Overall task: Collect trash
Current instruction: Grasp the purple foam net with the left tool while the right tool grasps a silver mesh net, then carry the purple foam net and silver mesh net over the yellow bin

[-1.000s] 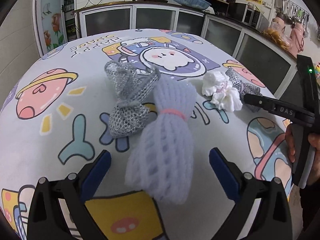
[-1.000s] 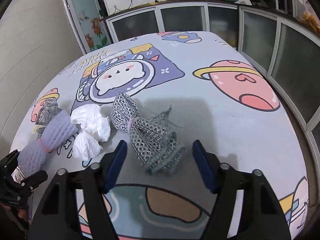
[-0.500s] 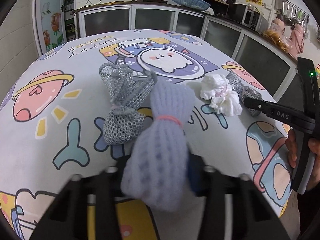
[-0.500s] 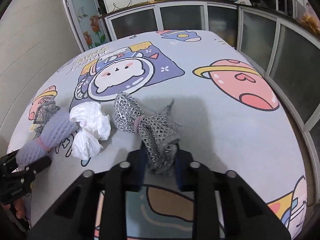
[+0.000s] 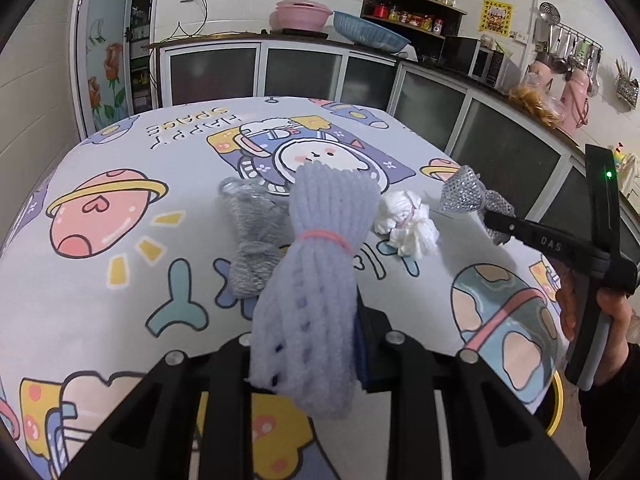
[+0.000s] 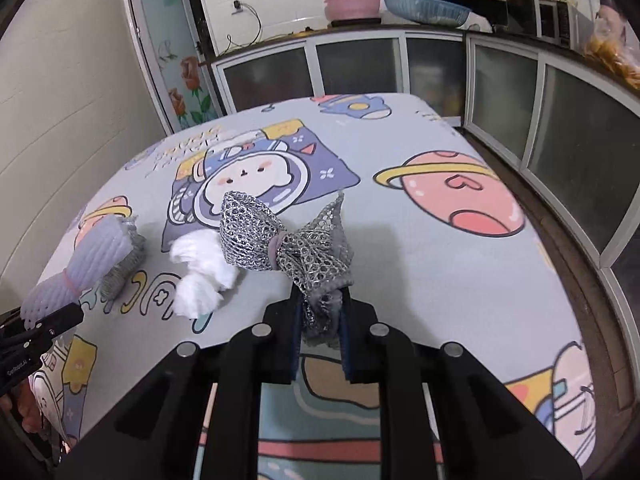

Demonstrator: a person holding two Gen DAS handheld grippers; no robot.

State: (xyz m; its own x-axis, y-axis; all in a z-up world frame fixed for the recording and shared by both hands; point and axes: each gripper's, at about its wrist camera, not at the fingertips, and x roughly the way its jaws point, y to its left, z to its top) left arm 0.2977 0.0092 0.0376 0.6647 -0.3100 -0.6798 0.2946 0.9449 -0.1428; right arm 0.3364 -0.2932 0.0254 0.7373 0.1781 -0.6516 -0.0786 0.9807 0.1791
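Note:
My left gripper (image 5: 308, 344) is shut on a lavender foam net bundle (image 5: 316, 280) tied with a pink band, lifted off the table. It also shows in the right wrist view (image 6: 76, 264). My right gripper (image 6: 320, 320) is shut on a silver mesh bundle (image 6: 288, 240), raised above the cloth; it shows in the left wrist view (image 5: 468, 196) too. A crumpled white tissue wad (image 5: 408, 224) lies on the table between them, also in the right wrist view (image 6: 200, 276). A second grey mesh bundle (image 5: 252, 240) lies behind the foam net.
The table (image 5: 100, 280) carries a cartoon space-print cloth. Kitchen cabinets (image 5: 304, 76) run along the far and right sides, with a pink basin (image 5: 300, 12) and blue basket (image 5: 372, 32) on the counter. The table's right edge drops to dark floor (image 6: 592, 280).
Both grippers closed from wide open, the left on the foam net and the right on the silver mesh. Both bundles have since been lifted off the table.

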